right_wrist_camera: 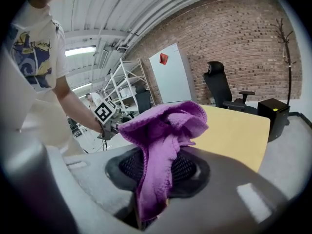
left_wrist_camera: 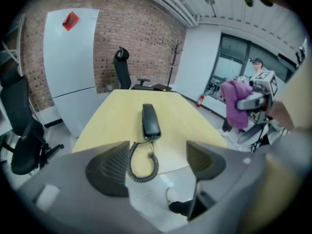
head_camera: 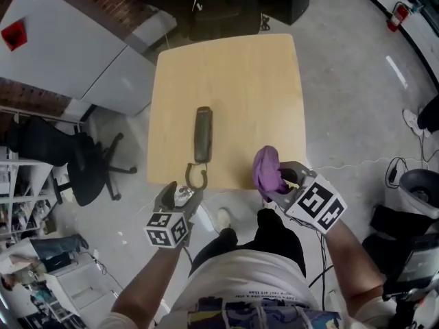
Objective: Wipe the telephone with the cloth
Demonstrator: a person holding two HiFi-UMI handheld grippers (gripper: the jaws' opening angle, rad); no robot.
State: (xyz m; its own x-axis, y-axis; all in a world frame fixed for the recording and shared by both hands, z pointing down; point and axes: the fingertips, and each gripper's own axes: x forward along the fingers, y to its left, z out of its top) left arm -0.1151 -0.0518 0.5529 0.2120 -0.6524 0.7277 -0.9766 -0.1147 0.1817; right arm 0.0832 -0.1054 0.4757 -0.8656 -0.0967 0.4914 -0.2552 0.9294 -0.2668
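Closest to me, my left claw (head_camera: 184,192) hovers just off the near edge of the pale wooden table (head_camera: 260,81), its two jaws spread wide with nothing pressed between them. I judge it is placed there, open, so it can steady the phone while the other claw rubs. To its right, at about the same nearness, my right claw (head_camera: 282,184) is pinched shut on a purple cloth (head_camera: 266,168). The cloth is gripped low down, so a soft bunched wad stands up past the jaw tips. That seems meant to let fabric rather than hard plastic meet the phone. This wad sits over the table's near edge, towards the near right corner, well apart from the phone, so wiping has not begun. Just past my left jaw tips, the dark coiled cord (head_camera: 196,177) curls over the near edge and dangles; I cannot tell whether it brushes the claw. Further in, the dark telephone handset (head_camera: 203,134) lies flat, lengthways, a little left of the table's middle, pointing towards the far edge. The far half of the table is bare. Beyond the left edge stand a black office chair (head_camera: 75,157) and a tall white cabinet (head_camera: 62,53) against a brick wall.
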